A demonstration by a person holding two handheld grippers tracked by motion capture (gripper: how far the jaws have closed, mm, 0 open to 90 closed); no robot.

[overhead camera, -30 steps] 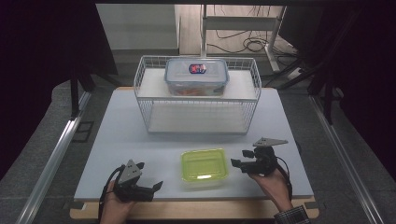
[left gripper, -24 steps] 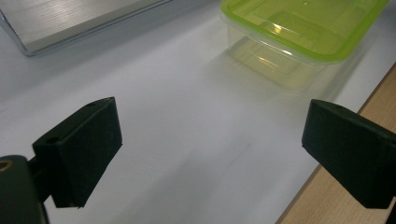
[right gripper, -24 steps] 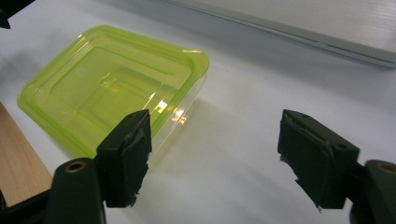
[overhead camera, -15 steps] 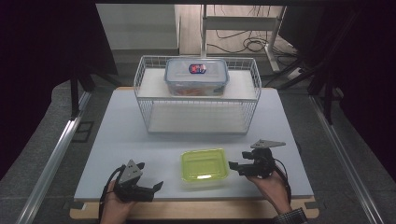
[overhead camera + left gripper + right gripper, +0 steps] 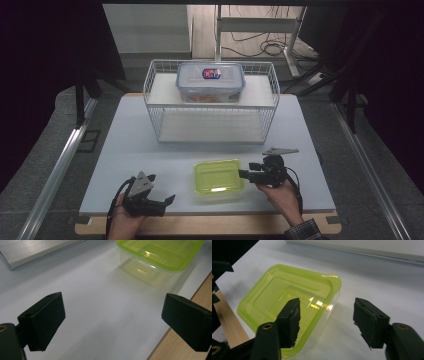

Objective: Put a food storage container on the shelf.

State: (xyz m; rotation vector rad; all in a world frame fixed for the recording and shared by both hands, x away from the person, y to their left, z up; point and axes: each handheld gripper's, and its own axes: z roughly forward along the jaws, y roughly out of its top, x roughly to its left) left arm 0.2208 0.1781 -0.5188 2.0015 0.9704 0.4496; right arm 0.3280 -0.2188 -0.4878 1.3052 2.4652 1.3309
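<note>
Two claws flank a green-lidded container (image 5: 218, 180) near the front edge of the white worktop (image 5: 150, 150). Right of the container, the right claw (image 5: 243, 174) gapes wide, empty, one jaw over the lid's corner, seemingly lining up a grasp; closing on the rim looks next. Left of it, the left claw (image 5: 169, 200) rests open, empty. Beyond the container, a wire rack (image 5: 210, 107) carries a clear lidded box (image 5: 210, 81).

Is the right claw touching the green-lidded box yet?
Cannot tell. In the right gripper view, the right claw straddles the box corner, open; one jaw overlaps the lid, hiding any gap.
</note>
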